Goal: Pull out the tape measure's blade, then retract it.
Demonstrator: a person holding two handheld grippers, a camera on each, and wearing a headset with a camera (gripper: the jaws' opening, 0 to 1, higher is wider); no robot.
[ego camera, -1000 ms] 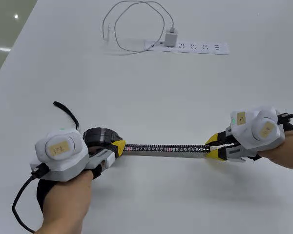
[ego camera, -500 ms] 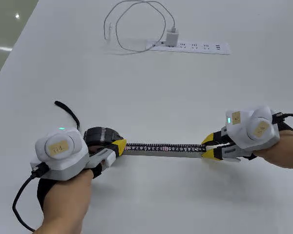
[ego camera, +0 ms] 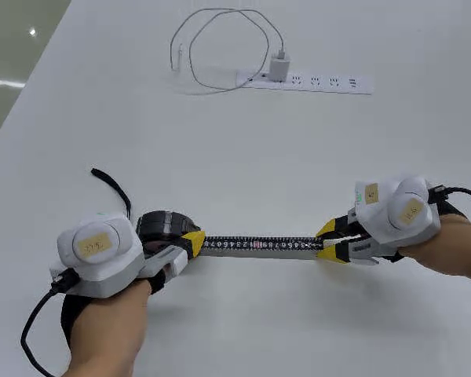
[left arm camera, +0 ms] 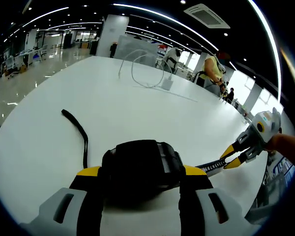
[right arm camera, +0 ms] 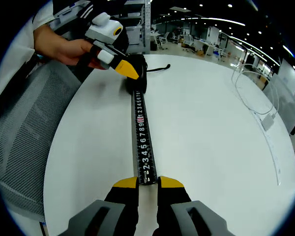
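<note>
Shorter than a second ago: the dark numbered steel blade point(ego camera: 263, 244), since the right tongs point(ego camera: 328, 240) have come in toward the black round tape measure case point(ego camera: 163, 226). Pull-out looks done and retract under way, with a good length left to feed back. The case is clamped between the left tongs point(left arm camera: 141, 172); the blade tip is pinched in the right tongs, jaws narrow. The blade lies flat on the white surface point(ego camera: 243, 157) between them. Both hands are low, tongs facing each other.
</note>
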